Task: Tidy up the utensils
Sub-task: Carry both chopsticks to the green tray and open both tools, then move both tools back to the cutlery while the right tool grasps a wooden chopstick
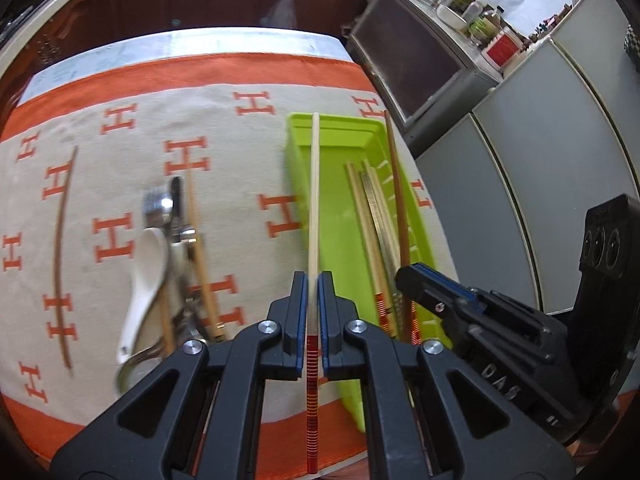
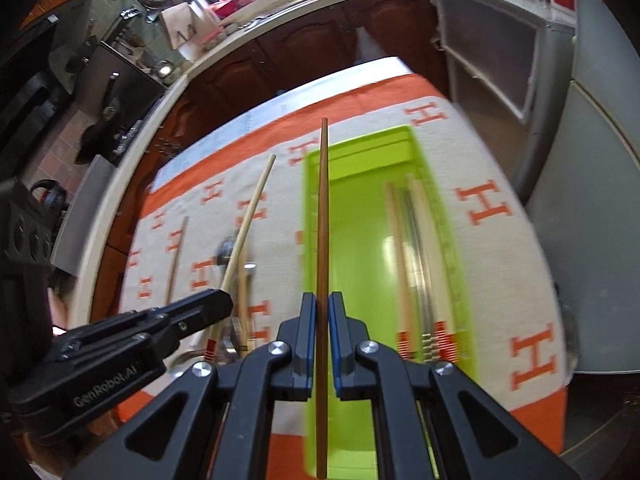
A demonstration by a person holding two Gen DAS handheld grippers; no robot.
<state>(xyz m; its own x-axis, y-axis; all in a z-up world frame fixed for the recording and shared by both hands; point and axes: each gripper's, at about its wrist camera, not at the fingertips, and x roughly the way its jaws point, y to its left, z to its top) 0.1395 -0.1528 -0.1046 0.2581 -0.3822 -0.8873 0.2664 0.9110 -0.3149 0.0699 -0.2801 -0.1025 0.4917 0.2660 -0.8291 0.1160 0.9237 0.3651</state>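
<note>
Green tray part-filled, you've got one chopstick clamped in each gripper above it.

Beige-and-orange H-patterned tablecloth (image 1: 224, 80) carries everything; the lime-green plastic tray (image 1: 340, 216) sits at its right side, with several pale and metal chopsticks (image 1: 370, 220) already lying inside. Your left gripper (image 1: 314, 280) is closed on a pale bamboo chopstick with red-banded end (image 1: 315, 200); your right gripper (image 2: 322, 300) is closed on a dark brown wooden chopstick (image 2: 322, 220). Both look ready to drop in. Still left on the cloth: white ceramic spoon (image 1: 146, 276), steel fork (image 1: 158, 206), tangled with more sticks, plus one lone brown chopstick (image 1: 61, 248) far left. Watch the two grippers crowding each other over the tray.
</note>
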